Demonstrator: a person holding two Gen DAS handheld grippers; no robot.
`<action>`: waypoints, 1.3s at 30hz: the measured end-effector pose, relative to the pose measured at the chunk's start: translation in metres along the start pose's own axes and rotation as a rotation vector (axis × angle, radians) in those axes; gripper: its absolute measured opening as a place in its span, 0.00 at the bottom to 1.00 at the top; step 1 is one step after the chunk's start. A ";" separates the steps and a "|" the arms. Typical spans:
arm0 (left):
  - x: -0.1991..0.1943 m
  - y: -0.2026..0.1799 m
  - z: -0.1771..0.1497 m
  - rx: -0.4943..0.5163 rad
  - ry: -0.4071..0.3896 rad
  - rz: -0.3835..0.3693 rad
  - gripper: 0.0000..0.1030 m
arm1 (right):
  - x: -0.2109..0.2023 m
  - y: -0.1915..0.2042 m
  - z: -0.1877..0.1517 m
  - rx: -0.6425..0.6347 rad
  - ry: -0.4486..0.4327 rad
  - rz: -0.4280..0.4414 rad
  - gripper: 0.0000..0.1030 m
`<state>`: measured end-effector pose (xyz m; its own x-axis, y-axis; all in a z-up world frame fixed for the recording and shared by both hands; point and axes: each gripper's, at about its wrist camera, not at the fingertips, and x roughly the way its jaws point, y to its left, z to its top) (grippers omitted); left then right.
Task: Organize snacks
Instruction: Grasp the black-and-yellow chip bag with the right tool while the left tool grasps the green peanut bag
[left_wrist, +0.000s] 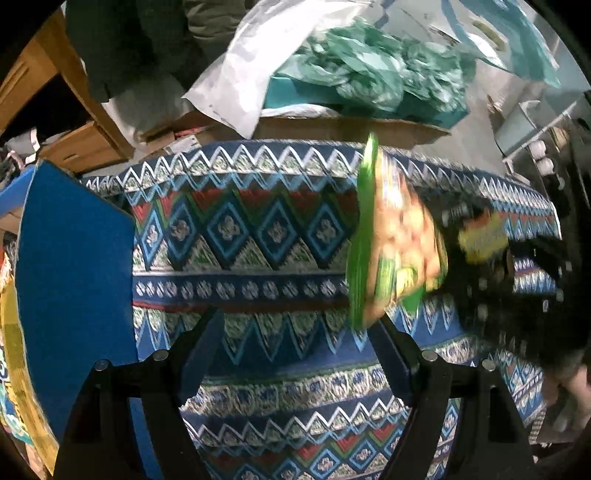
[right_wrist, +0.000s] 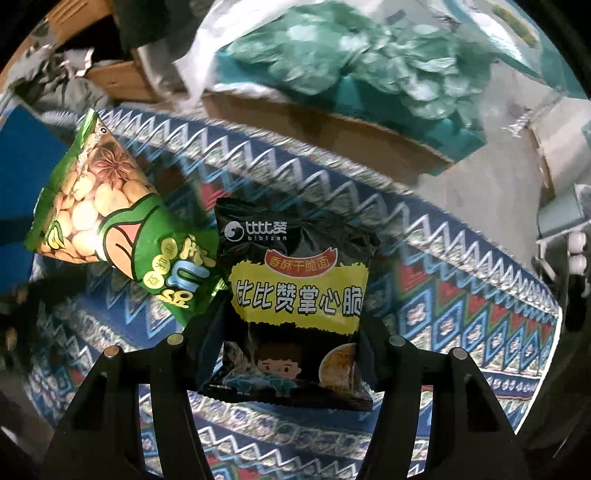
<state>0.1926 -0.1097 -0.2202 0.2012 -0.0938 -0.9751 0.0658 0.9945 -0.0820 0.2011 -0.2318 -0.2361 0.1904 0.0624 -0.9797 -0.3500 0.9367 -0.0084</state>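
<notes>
Right wrist view: right hand-held gripper (right_wrist: 290, 325) pointing steeply down over the patterned cloth (right_wrist: 461, 295) of the worktop, fingers at middling width and pressed on both sides of a black snack packet (right_wrist: 295, 295) with a yellow label, held face-on and clear of the cloth. Just beside it, toward the cloth's left end, a green snack packet (right_wrist: 107, 218) printed with pale beans and a star anise, tilted, also off the cloth, its lower corner tucked at the gripper's left finger; cannot tell whether clamped there too. Left wrist view: left hand-held gripper (left_wrist: 299, 317) likewise aimed down at the cloth, fingers spread wide, nothing between them. Green packet seen edge-on right above its right fingertip, with the blurred black packet further toward the cloth's right end. At the cloth's left end, an upright blue panel (left_wrist: 74, 277), seemingly a box wall, contents not visible. Beyond the cloth's far edge, an open cardboard box (right_wrist: 332, 129) heaped with crumpled teal sheets (right_wrist: 351, 55) and a white plastic bag (left_wrist: 243, 74) draped over its rim.
</notes>
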 end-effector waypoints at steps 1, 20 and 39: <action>0.000 0.001 0.002 -0.009 -0.001 0.002 0.78 | -0.001 0.003 -0.003 -0.005 0.004 0.008 0.59; -0.013 -0.013 -0.015 -0.056 -0.056 -0.071 0.85 | -0.051 -0.011 -0.054 0.105 -0.038 0.001 0.59; 0.032 -0.041 0.005 -0.062 -0.024 -0.037 0.87 | -0.094 -0.063 -0.084 0.194 -0.114 -0.075 0.59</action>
<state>0.2014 -0.1535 -0.2473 0.2235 -0.1313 -0.9658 0.0132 0.9912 -0.1317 0.1282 -0.3254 -0.1607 0.3155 0.0182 -0.9488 -0.1501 0.9882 -0.0310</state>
